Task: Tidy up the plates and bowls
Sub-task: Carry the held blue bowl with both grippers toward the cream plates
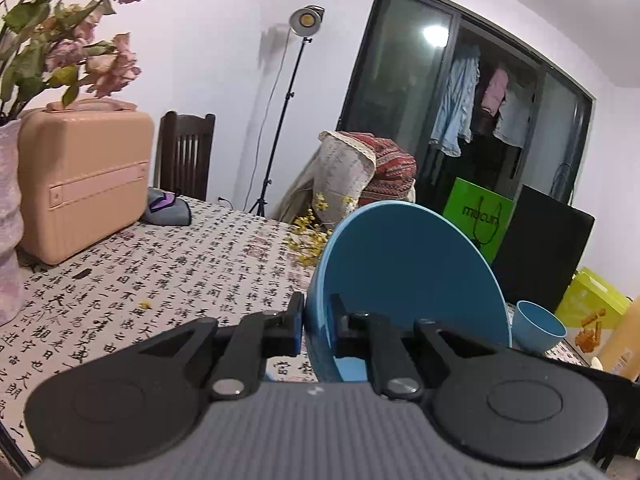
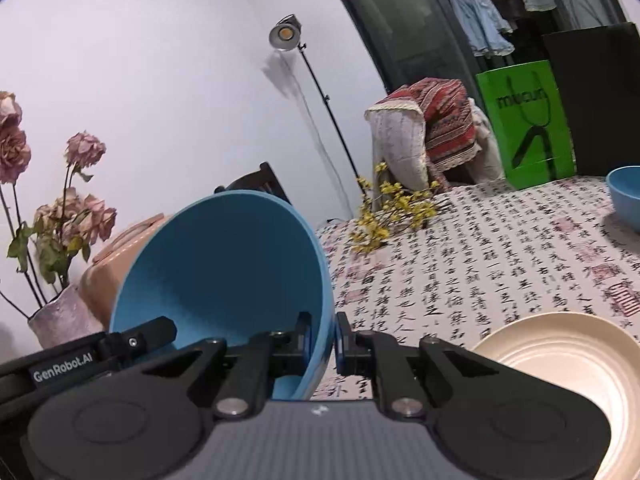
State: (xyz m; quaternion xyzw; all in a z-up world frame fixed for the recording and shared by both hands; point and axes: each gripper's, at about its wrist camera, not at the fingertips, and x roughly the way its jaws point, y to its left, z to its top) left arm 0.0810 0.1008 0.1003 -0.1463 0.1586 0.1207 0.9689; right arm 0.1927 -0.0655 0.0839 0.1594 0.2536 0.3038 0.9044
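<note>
Both hand-held grippers pinch opposite rims of one large blue plastic bowl point(image 1: 408, 280), lifted above the bench point(image 1: 180, 280) at centre frame: the left hand-held gripper point(image 1: 318, 326) and the right hand-held gripper point(image 2: 322, 338) are each clamped on its thin wall. Uneven pulling could twist it loose, dropping it onto the ridged cream plate point(image 2: 560, 368) at lower right.

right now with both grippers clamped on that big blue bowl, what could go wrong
1. The left gripper and right gripper each pinch only the thin rim of the big blue bowl, which hangs tilted; it may slip or swing if the hands drift apart.
2. The cream plate lies close below the right gripper and could get knocked.
3. The small blue bowl sits near the table edge on the bowl's far side.
</note>
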